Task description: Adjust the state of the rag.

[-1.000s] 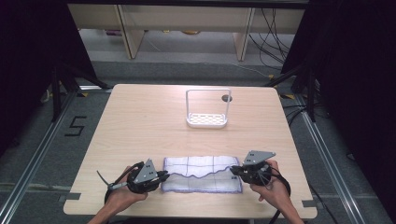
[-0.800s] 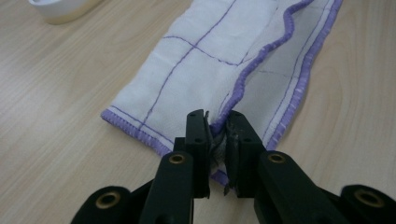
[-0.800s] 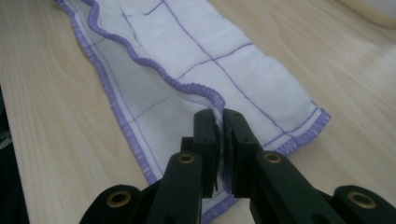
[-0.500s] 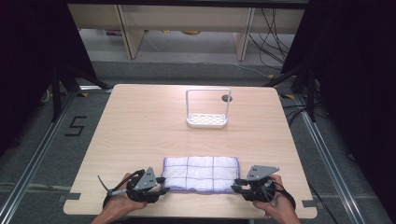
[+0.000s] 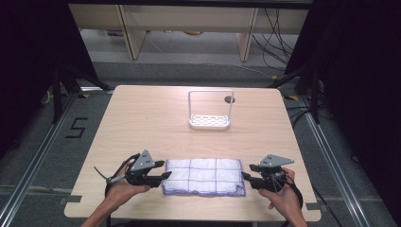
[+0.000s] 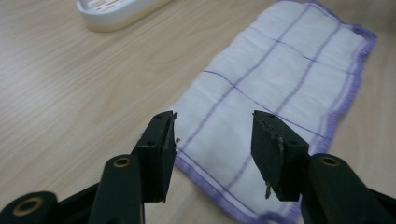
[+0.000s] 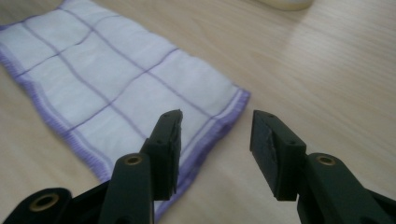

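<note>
A white cloth point(image 5: 203, 176) with purple grid lines and a purple hem lies flat near the table's front edge. My left gripper point(image 5: 164, 176) stands open at the cloth's left end, its jaws just over that edge of the cloth point(image 6: 275, 88). My right gripper point(image 5: 245, 177) stands open at the right end, with the cloth's corner point(image 7: 116, 88) beneath its left jaw. Neither gripper point(image 6: 215, 144) holds anything, and the gap of the right gripper point(image 7: 215, 144) shows bare wood.
A white plastic rack point(image 5: 210, 121) with a tall wire frame stands mid-table behind the cloth; its base shows at the top of the left gripper view as a white tray point(image 6: 116, 11). The wooden table point(image 5: 142, 123) has a small round hole point(image 5: 230, 100) near the rack.
One second ago both grippers held the rumpled cloth by its ends. They pulled it flat toward the front edge, then let go and drew apart slightly; the jaws now stand open.
</note>
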`<state>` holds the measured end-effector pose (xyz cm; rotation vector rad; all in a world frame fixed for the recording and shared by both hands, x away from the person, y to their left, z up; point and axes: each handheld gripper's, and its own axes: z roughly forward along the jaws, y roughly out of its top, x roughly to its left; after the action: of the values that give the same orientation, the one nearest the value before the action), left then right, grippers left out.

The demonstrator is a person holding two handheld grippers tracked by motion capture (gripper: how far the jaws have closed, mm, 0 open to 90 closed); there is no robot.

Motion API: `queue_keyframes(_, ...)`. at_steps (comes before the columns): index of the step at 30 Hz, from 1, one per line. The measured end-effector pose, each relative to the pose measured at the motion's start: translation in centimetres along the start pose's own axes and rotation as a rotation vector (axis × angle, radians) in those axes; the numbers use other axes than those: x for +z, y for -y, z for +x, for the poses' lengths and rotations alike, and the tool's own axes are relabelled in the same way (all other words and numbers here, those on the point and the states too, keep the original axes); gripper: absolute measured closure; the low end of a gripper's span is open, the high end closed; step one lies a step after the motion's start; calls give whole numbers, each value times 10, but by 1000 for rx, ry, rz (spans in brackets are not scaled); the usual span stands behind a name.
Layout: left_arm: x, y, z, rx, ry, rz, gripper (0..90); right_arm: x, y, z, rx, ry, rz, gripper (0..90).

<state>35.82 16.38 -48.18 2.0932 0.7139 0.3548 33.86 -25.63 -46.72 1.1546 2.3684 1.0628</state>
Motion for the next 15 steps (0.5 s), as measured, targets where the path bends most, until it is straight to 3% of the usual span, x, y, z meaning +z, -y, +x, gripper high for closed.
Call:
queue_keyframes(3, 14, -2, 19, -45, -31, 24, 489, 11, -9, -14, 6, 13, 8, 536)
queue_keyframes(4, 17, -3, 24, -54, -29, 30, 488, 14, -11, -14, 36, 10, 20, 531)
queue_keyframes(6, 24, -4, 32, -65, -40, 44, 487, 21, -14, -16, 24, 15, 33, 530)
queue_keyframes(7, 28, -4, 32, -91, -38, 30, 486, 23, -16, -15, 42, 9, 58, 528)
queue_keyframes(11, 40, -3, 34, -56, 4, 85, 486, 36, -18, -11, 39, 4, 59, 509)
queue_keyframes(12, 42, -3, 34, -47, 6, 97, 484, 38, -20, -13, 11, 4, 72, 505)
queue_keyframes(13, 44, -2, 34, -49, 0, 102, 483, 40, -21, -12, 29, 5, 89, 505)
queue_keyframes(14, 45, -2, 34, -44, 11, 110, 483, 45, -21, -12, 24, 15, 67, 505)
queue_keyframes(15, 46, -2, 33, -42, 12, 113, 484, 46, -23, -11, 39, 14, 101, 503)
